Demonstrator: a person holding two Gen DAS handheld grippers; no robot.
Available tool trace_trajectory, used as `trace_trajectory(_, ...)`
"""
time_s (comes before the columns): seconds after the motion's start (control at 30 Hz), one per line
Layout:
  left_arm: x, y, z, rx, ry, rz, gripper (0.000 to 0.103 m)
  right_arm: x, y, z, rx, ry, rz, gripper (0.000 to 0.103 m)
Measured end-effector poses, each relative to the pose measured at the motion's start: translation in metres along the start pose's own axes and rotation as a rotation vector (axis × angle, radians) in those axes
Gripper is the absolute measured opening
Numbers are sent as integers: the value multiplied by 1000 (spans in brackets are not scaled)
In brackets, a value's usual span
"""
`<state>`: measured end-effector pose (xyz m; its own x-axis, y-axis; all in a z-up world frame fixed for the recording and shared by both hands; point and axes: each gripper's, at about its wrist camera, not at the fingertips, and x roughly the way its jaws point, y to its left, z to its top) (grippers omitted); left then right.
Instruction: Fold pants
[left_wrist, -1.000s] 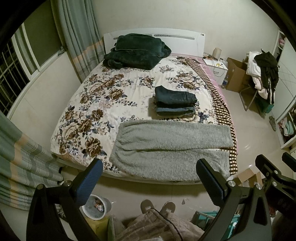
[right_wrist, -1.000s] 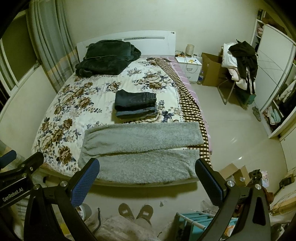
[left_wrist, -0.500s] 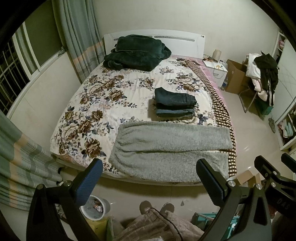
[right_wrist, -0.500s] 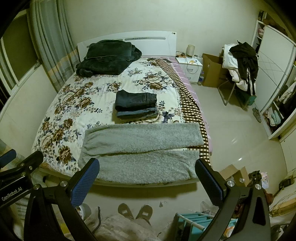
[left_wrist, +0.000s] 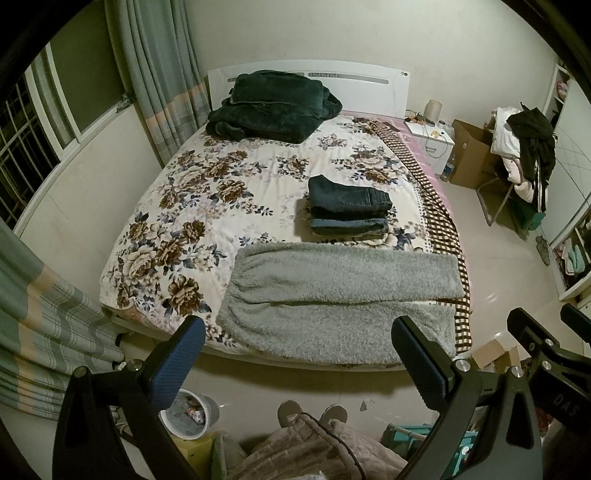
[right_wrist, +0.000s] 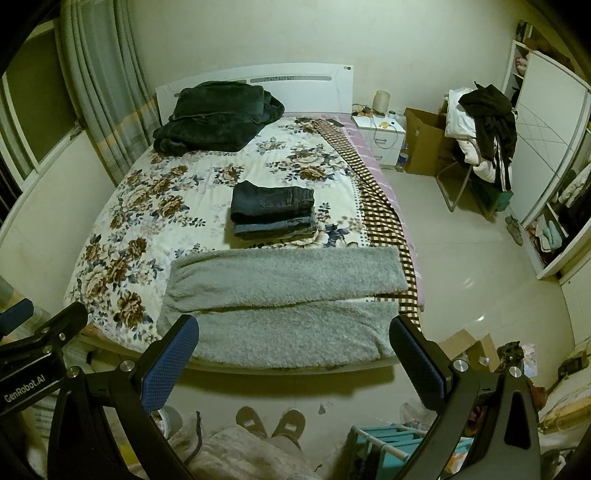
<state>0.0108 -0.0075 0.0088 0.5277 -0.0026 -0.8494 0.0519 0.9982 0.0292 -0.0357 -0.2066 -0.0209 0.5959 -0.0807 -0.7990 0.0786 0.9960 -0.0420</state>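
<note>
left claw (left_wrist: 295, 354): wide open, empty, held off the bed's foot edge
bed (left_wrist: 192, 206): floral cover
grey pants (left_wrist: 332, 295): fuzzy, flat across the bed's foot end, waist left, legs right, near leg at the edge, far leg beside it
folded stack (left_wrist: 349, 210): jeans, just behind the pants
right claw (right_wrist: 295, 354): wide open, empty, also short of the bed
step: approach, no fold started by the look of it
next: probably reach in, pinch waist and hem of one leg, lay it over the other
</note>
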Motion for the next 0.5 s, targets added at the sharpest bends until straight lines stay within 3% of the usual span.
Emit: trace_trajectory(0.5, -2, -1, 9, 2, -1, -2, 103, -1, 2, 0, 2, 2, 2, 103)
